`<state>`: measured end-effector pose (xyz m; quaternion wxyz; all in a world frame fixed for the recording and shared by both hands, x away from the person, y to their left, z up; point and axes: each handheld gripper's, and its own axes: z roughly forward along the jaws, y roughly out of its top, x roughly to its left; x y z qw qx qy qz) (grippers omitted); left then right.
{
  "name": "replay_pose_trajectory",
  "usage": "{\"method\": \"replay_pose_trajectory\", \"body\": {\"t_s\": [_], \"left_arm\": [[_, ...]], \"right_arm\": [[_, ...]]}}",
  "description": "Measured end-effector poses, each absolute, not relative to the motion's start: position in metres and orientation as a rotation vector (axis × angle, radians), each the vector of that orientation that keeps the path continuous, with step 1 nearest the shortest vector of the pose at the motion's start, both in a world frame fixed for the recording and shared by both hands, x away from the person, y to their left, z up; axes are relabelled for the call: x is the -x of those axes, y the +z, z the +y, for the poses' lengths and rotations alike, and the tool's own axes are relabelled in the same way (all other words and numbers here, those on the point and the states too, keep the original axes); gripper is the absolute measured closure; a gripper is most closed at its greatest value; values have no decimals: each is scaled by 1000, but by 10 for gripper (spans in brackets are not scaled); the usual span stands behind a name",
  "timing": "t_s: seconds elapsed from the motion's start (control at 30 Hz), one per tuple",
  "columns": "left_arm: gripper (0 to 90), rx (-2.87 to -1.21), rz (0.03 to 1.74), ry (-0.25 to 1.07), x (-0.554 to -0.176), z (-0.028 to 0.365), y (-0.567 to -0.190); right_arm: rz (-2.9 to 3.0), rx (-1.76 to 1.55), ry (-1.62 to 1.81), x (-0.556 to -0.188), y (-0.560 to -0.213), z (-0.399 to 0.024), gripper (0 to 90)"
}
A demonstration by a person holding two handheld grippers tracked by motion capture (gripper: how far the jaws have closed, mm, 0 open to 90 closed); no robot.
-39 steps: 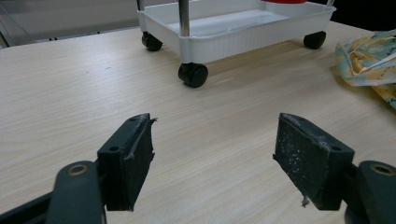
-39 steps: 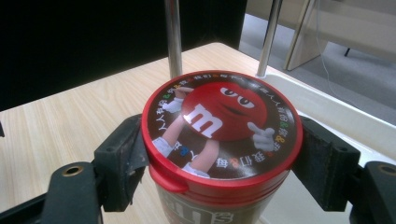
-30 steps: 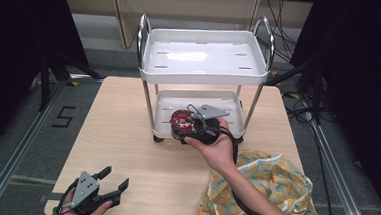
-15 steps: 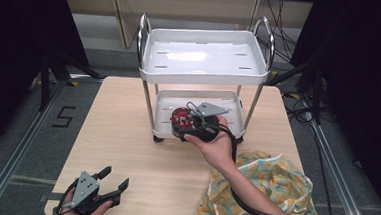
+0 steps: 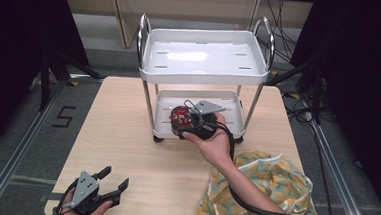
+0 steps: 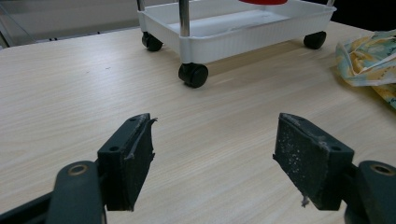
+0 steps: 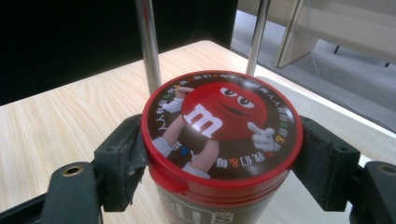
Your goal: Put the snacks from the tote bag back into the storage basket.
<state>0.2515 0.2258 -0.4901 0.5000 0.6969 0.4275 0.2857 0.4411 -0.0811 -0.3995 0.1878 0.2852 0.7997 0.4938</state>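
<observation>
A white "m" is printed on the candy tub's red lid [image 7: 222,123]; a "5", seemingly, is marked on the floor [image 5: 63,116] at nine o'clock of the table.

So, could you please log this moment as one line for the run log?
right gripper: shut on candy tub, at cart's lower shelf | left gripper: open, idle over table

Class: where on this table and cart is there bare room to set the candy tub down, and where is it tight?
Free: the cart's top tray and the table between cart and left gripper. Tight: the lower shelf, where the right gripper holds the tub, and the corner by the cloth.
</observation>
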Motion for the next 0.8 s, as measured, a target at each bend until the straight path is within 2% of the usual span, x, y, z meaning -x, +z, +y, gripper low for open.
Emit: {"method": "replay_pose_trajectory", "body": {"t_s": [0.8], "left_arm": [[275, -1681, 1046, 684, -251, 226, -490]], "right_arm": [[2266, -842, 1352, -459, -410, -62, 263]]}}
